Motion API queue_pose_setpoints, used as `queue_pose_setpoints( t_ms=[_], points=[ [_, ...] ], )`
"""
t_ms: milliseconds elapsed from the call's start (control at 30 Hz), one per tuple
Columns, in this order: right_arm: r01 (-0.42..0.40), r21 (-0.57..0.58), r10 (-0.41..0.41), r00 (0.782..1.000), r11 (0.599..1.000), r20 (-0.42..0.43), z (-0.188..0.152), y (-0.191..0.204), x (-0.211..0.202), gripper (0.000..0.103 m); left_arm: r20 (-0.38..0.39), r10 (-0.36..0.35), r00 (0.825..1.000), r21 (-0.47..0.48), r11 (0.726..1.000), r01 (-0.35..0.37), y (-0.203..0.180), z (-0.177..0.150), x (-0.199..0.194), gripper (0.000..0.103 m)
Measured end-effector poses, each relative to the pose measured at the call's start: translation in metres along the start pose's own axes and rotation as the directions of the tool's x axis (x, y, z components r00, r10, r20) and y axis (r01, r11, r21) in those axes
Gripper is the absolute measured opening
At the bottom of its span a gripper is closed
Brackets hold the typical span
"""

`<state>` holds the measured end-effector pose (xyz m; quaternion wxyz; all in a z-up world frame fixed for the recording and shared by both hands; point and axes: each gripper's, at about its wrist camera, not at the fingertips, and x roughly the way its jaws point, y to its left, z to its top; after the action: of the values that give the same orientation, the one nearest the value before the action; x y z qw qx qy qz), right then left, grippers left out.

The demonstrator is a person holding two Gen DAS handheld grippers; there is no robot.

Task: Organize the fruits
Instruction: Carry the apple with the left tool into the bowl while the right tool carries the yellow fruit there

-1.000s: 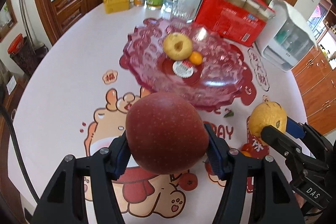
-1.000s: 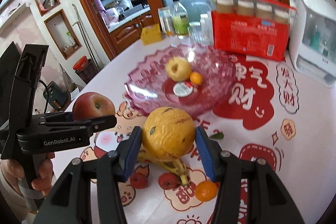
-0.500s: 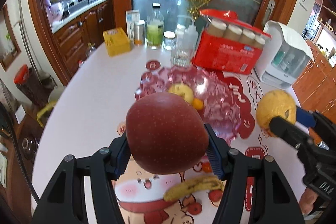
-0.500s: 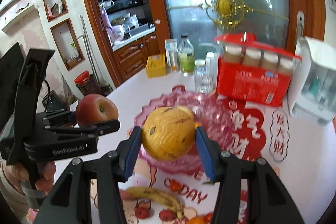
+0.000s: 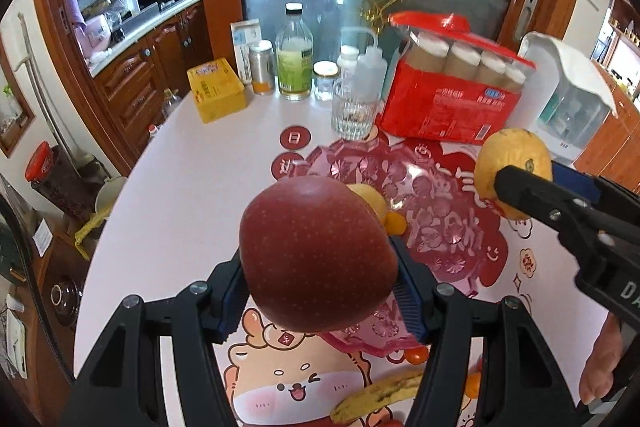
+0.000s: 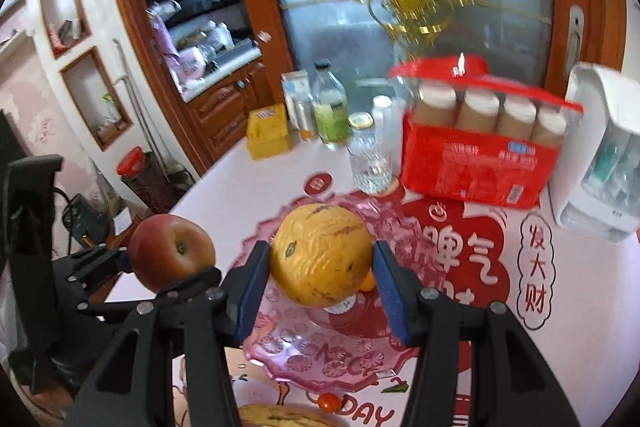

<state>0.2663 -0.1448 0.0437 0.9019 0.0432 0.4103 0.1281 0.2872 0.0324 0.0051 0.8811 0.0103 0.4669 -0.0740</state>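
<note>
My left gripper (image 5: 320, 291) is shut on a big red apple (image 5: 318, 253), held in the air over the near rim of the pink glass fruit bowl (image 5: 436, 215). My right gripper (image 6: 320, 277) is shut on a wrinkled yellow-orange citrus fruit (image 6: 322, 255), also above the bowl (image 6: 296, 351). In the left wrist view that fruit (image 5: 514, 169) hangs at the right over the bowl's far side. In the bowl lie a yellow fruit (image 5: 370, 199) and a small orange one (image 5: 394, 223), mostly hidden behind the apple.
A banana (image 5: 376, 399) and small red fruits (image 6: 329, 402) lie on the printed tablecloth near the bowl's front. Behind the bowl stand a glass tumbler (image 5: 354, 113), bottles (image 5: 294, 55), a yellow box (image 5: 216, 93), a red drinks pack (image 5: 452, 95) and a white appliance (image 5: 568, 99).
Both grippers have risen and moved forward toward the bowl, each still gripping its fruit. The bowl now lies under them and the back of the table has come into view.
</note>
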Motion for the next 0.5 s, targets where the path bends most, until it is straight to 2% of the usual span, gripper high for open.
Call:
queue_pose_setpoints(
  t_ms=[167,500],
  points=[
    [0.035,0.043,-0.032,0.996,0.998,-0.081,-0.016,-0.016,0.039,0.052,-0.060,-0.002,0.998,0.021,1.000,0.003,-0.002,-0.005,0.036,0.062],
    [0.071,0.091,-0.054,0.982,0.993,-0.182,-0.040,-0.037,0.086,0.052,-0.154,0.001,0.988,0.049,0.999,0.006,-0.009,-0.017,0.098,0.062]
  ],
)
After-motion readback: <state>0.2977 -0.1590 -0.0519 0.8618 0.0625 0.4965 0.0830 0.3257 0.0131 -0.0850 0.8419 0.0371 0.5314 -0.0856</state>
